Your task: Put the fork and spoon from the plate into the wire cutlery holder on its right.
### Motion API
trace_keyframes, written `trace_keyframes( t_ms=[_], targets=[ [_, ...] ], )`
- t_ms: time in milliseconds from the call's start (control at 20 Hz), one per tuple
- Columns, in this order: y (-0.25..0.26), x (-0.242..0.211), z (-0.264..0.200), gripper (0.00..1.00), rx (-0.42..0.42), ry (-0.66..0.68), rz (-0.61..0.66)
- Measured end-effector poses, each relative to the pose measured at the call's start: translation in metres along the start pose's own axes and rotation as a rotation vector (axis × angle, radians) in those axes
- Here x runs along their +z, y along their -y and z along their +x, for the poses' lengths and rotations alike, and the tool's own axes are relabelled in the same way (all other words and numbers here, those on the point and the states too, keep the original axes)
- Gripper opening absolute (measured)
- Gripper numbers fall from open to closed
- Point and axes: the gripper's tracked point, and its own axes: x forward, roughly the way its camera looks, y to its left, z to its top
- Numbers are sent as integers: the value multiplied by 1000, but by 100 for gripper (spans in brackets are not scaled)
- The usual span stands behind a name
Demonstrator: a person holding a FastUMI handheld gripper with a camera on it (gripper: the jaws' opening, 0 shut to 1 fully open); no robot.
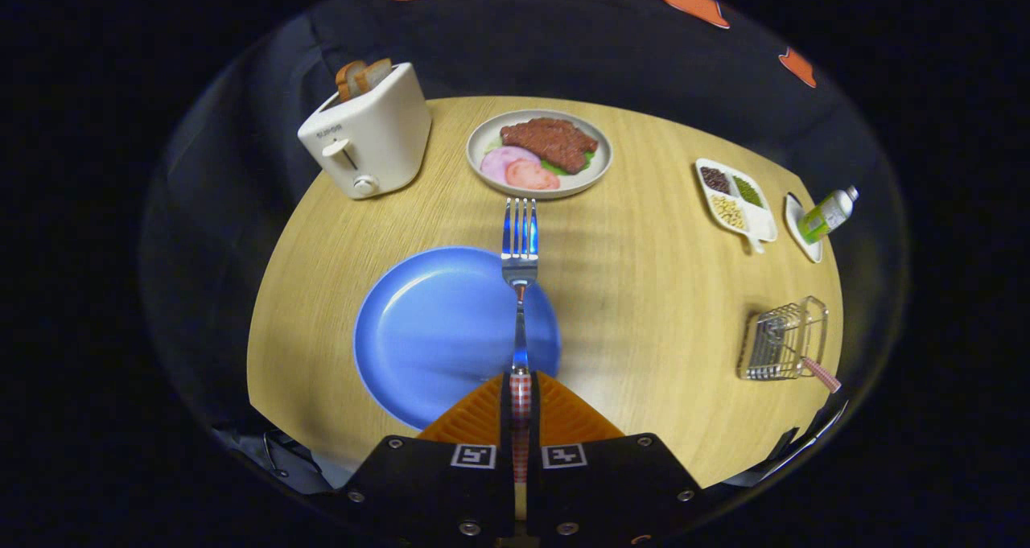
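Your jaws are clamping the fork [520,290] by its checked handle, tines pointing ahead above the blue plate [426,331] — you're carrying it now, and next you're needing to swing right to the wire cutlery holder [784,340] — already holding one checked handle.

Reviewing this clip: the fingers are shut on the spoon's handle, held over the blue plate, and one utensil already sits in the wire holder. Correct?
Not quite. In the gripper view the gripper is shut on the fork, its tines plainly visible, not the spoon. It is over the blue plate, and one utensil already sits in the wire holder.
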Motion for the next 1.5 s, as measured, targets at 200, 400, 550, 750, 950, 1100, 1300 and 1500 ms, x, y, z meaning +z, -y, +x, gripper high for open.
trace_keyframes(
  t_ms=[200, 400, 550, 750, 950, 1100, 1300, 1500],
  targets=[
    [59, -2, -30, 6, -50, 37, 56],
    [133, -18, -51, 6, -107, 4, 141],
    [174, -37, -58, 6, -105, -66, 206],
    [208, -58, -62, 6, -63, -162, 270],
    [224, -72, -62, 6, 18, -277, 282],
    [224, -79, -60, 7, 131, -389, 293],
    [231, -81, -52, 7, 216, -512, 340],
    [234, -82, -49, 7, 312, -628, 426]
  ],
)
